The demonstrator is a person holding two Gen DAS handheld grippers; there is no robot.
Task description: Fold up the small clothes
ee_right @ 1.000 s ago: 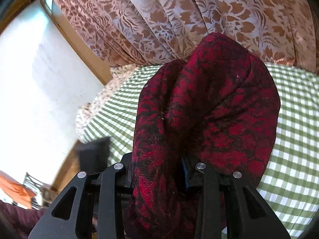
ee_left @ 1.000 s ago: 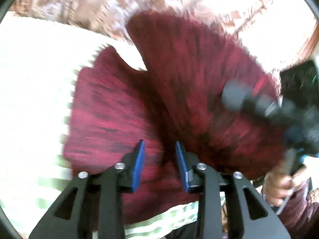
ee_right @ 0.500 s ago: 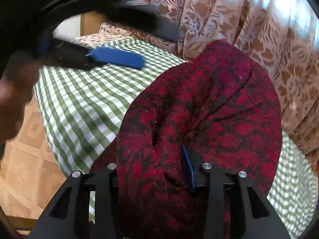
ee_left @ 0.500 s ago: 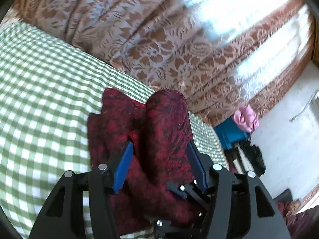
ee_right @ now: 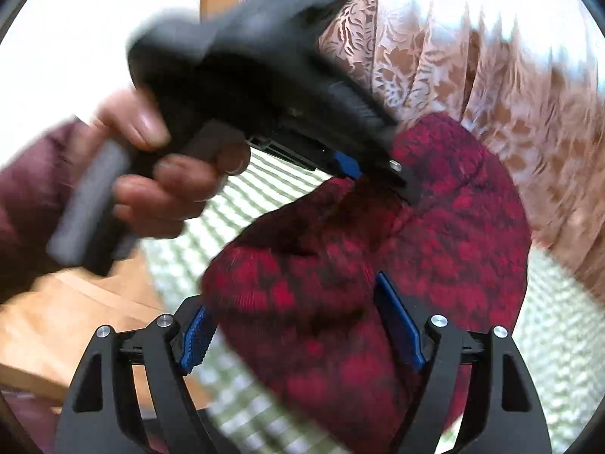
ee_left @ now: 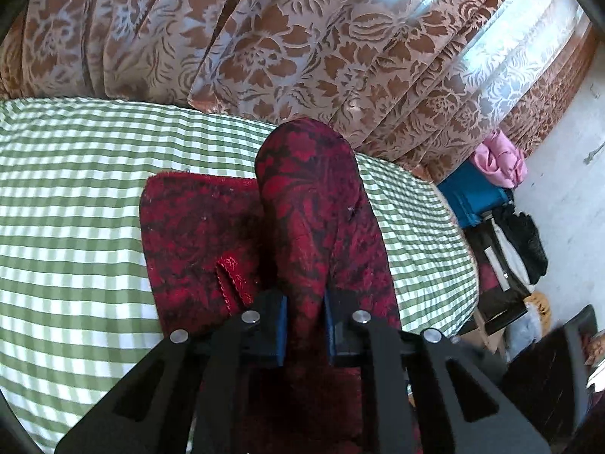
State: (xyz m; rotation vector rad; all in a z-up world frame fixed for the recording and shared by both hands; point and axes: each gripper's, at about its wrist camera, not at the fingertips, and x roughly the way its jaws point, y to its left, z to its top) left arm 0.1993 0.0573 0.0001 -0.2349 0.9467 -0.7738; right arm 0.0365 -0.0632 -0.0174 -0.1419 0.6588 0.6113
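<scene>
A small red and black patterned knit garment lies partly on a green checked bedcover. My left gripper is shut on a raised fold of it, which stands up between the blue pads. In the right wrist view my right gripper is open, with the garment bulging between its spread fingers. The left gripper shows there too, held by a hand and pinching the cloth from above.
Brown floral curtains hang behind the bed. A blue box, a pink bundle and dark items sit by the white wall at right. A wooden floor shows left of the bed.
My left gripper has closed on the raised fold of the garment. My right gripper has opened its fingers, letting go of the cloth it held. Both views have swung.
</scene>
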